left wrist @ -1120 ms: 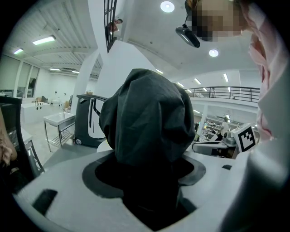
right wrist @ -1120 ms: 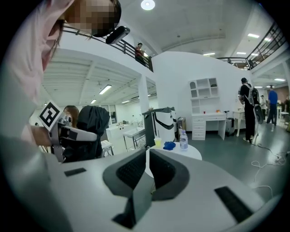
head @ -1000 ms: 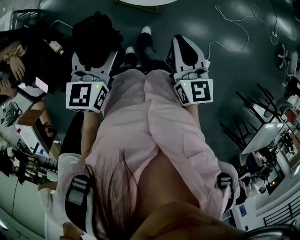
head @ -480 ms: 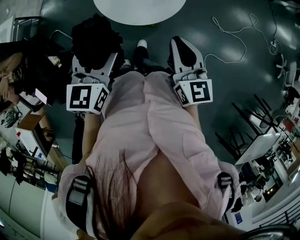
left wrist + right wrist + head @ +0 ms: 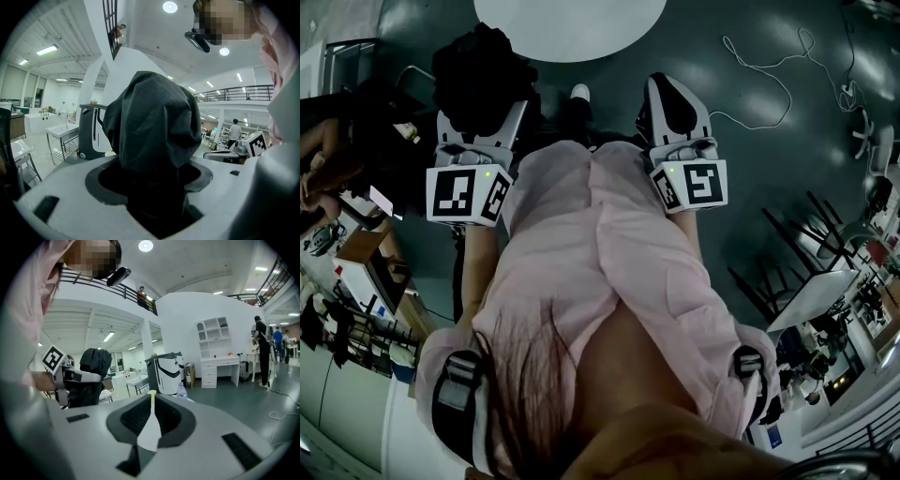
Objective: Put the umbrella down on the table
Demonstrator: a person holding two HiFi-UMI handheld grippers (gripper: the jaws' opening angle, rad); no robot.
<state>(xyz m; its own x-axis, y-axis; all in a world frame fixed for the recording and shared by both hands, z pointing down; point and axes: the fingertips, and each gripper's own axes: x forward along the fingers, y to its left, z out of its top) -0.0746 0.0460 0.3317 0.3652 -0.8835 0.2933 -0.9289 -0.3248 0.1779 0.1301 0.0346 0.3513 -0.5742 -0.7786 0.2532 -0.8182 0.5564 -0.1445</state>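
Your left gripper (image 5: pixel 481 129) is clamped on the bunched black umbrella (image 5: pixel 154 122), carried out front, prob. to reach the round white counter (image 5: pixel 572 23) ahead, w/ the right gripper (image 5: pixel 151 420) pinched together on nothing, free to assist.
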